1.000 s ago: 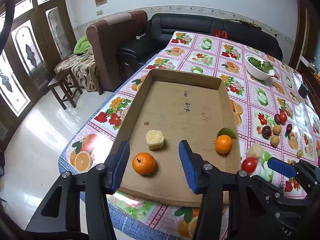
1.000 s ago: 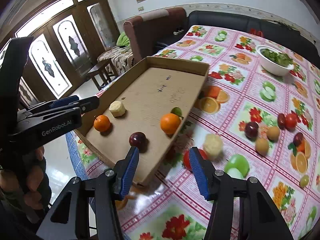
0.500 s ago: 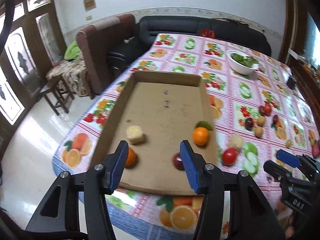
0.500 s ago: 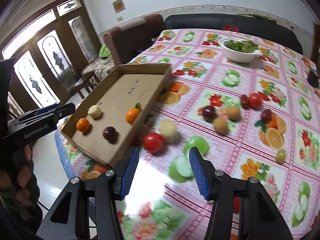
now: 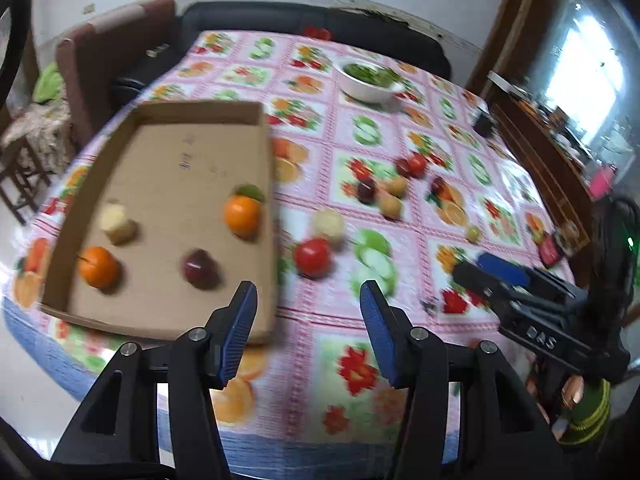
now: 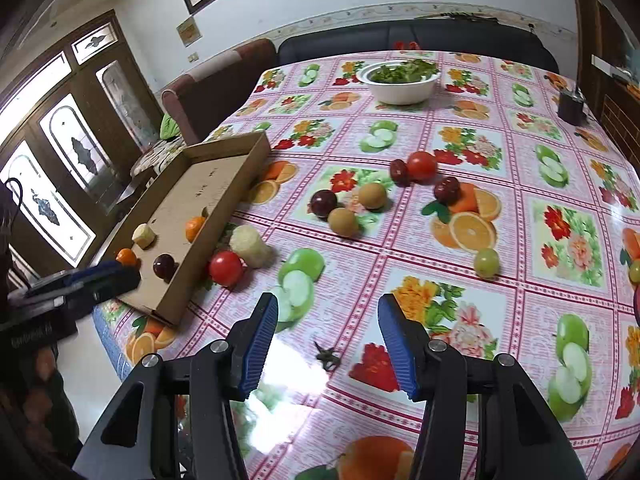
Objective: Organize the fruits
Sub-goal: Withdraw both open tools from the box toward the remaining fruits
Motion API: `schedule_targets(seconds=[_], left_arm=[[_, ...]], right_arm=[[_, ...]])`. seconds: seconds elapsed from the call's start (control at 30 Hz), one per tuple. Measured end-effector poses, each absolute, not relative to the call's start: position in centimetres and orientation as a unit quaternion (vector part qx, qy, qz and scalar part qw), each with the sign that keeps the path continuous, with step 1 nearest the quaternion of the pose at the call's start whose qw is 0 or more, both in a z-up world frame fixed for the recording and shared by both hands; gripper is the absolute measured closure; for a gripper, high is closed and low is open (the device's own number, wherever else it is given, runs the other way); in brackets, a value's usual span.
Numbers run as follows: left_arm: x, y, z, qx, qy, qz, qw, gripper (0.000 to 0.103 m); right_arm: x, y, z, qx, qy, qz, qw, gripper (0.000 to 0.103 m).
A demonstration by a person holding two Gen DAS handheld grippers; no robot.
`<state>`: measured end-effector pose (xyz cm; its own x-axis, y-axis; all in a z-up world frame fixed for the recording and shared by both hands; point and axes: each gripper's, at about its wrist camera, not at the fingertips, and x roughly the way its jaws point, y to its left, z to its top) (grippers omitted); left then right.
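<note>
Red tomato beyond open right gripper, left.

Tablecloth: glossy plastic-looking sheet, printed fruit and flowers, glare patches near the front edge. Tray: matt brown cardboard, plain, pen marks on the floor. Bowl: smooth white, slight sheen. Tomato: shiny smooth skin. Plum: dark, glossy. Oranges in the tray: duller skin. Right gripper: black matt plastic arms, ribbed blue pads, bright metal screws. Sofa: black, leather-like sheen.
</note>
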<state>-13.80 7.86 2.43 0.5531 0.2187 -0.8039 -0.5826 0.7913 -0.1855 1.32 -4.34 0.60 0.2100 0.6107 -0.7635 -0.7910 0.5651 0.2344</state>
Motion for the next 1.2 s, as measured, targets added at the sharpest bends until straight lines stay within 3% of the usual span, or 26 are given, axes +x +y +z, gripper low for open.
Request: schedule_targets(seconds=[0.43,0.87,1.2], left_arm=[[-11.9,8.7,-3.3,-0.266,0.466,0.199,0.820,0.052],[-12.9,11.4,-2.1,-0.269,0.449,0.220,0.823,0.052],[-9.4,10.6,-2.7,-0.244,0.464,0.196,0.829,0.052]], right_arm=[[2.1,-5.3,0.8,-0.093,0.434,0.443,0.779,0.049],[2.3,-3.8,0.3,-0.099,0.436,0.448,0.774,0.050],[4.3,0.1,-1.7,-0.107,0.450,0.448,0.765,0.060]])
